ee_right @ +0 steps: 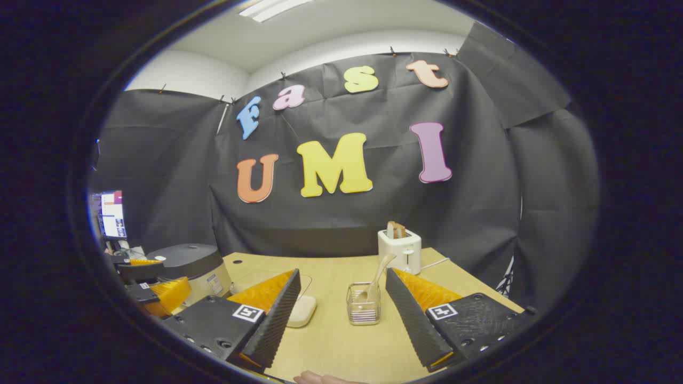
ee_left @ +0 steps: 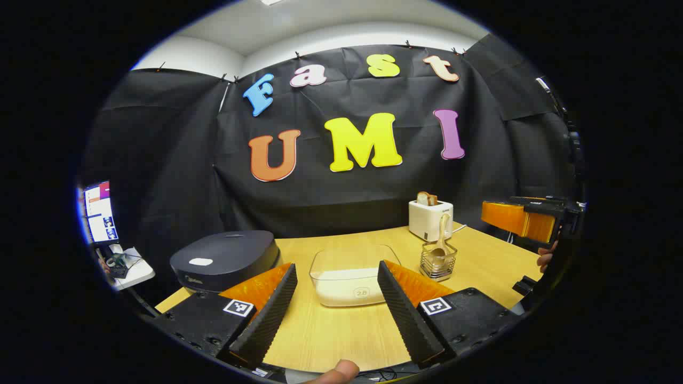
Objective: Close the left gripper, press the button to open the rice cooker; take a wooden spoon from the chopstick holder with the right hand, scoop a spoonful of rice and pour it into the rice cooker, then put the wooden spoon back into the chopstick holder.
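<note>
A dark rice cooker [ee_left: 227, 258] with its lid down sits at the table's left; it appears again [ee_right: 184, 264] in the right gripper view. A clear tub of white rice [ee_left: 352, 280] stands mid-table, straight ahead of my open left gripper [ee_left: 339, 314]. A wooden spoon [ee_left: 441, 242] leans in the wire chopstick holder [ee_left: 438, 261] to the right. In the right gripper view that holder [ee_right: 364, 305] with the spoon [ee_right: 376, 277] stands just ahead of my open right gripper [ee_right: 341, 320]. Both grippers hold nothing.
A white toaster [ee_left: 430, 218] with bread in it stands at the table's back right, behind the holder. A monitor [ee_left: 99, 212] and a small side table are off to the left. The other gripper [ee_left: 525, 218] hovers at the right edge of the left gripper view.
</note>
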The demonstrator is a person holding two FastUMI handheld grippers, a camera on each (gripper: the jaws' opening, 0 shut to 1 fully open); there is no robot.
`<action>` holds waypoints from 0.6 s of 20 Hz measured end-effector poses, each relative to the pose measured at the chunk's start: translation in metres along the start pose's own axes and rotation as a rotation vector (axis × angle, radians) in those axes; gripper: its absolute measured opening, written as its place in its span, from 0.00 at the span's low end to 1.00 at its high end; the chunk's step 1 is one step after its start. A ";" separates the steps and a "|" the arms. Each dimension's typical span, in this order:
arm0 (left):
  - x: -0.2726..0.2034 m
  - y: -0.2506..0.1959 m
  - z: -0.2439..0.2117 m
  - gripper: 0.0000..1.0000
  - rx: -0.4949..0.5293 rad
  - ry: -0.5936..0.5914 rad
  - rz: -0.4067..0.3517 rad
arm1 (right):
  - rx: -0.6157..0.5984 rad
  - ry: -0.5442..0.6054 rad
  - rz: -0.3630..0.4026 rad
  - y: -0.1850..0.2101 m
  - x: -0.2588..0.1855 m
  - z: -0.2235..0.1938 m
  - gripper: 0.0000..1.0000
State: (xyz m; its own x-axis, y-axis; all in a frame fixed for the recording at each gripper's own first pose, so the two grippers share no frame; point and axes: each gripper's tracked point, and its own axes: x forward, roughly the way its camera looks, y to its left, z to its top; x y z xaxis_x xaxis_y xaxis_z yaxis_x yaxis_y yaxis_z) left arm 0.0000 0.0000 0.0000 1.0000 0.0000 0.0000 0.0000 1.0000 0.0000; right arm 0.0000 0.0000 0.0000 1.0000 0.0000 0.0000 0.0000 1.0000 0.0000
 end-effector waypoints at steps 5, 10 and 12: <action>-0.007 0.022 0.000 0.97 -0.005 0.000 0.023 | -0.097 0.007 0.027 0.017 -0.002 -0.024 0.92; 0.002 0.042 -0.006 0.97 -0.002 0.010 0.101 | -0.114 0.024 0.041 0.015 0.007 -0.035 0.95; 0.004 0.042 -0.008 0.97 -0.023 0.021 0.102 | -0.115 0.022 0.043 0.014 0.007 -0.035 0.95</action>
State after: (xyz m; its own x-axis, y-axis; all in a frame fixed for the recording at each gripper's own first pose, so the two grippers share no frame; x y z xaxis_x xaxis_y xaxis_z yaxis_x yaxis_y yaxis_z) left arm 0.0043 0.0419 -0.0078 0.9946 0.1014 -0.0223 -0.1018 0.9946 -0.0214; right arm 0.0073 0.0140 -0.0349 0.9988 0.0418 -0.0240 -0.0442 0.9925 -0.1138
